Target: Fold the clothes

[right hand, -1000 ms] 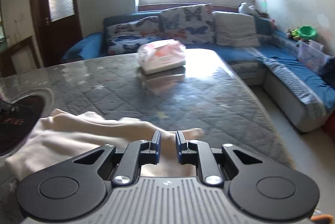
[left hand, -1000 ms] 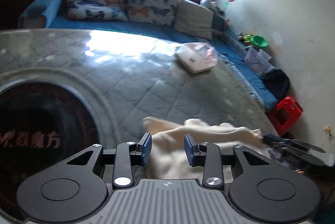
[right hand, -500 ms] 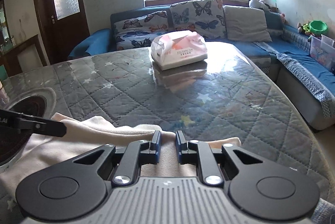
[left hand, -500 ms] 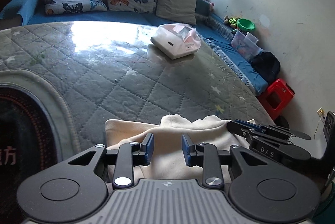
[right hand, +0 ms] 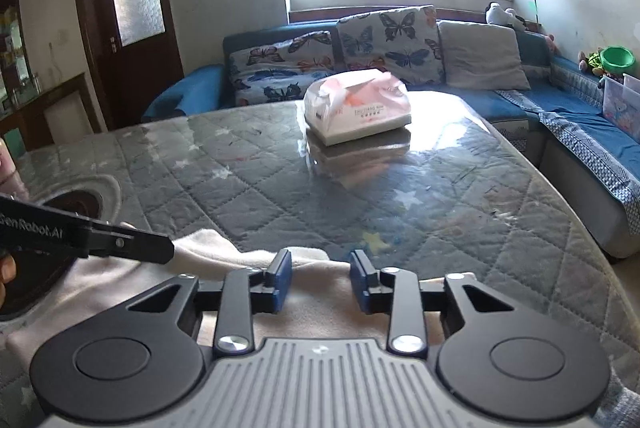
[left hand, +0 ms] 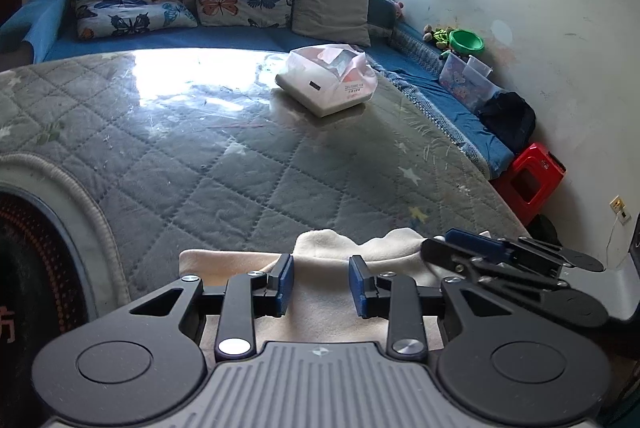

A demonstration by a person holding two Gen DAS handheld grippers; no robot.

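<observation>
Quilted table cover (left hand: 248,163): cream garment (left hand: 320,292) at near edge. Left gripper (left hand: 320,286) jaws parted, gripping nothing. Right gripper (right hand: 320,282) jaws opening, cloth loose between.

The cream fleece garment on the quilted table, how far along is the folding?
Done: the cream fleece garment lies doubled into a compact bundle at the near edge of the grey quilted table. In hand: nothing gripped; the left tool stands open over it, and the right tool's jaws are opening, cloth below. Left: any final fold and tidying.
</observation>
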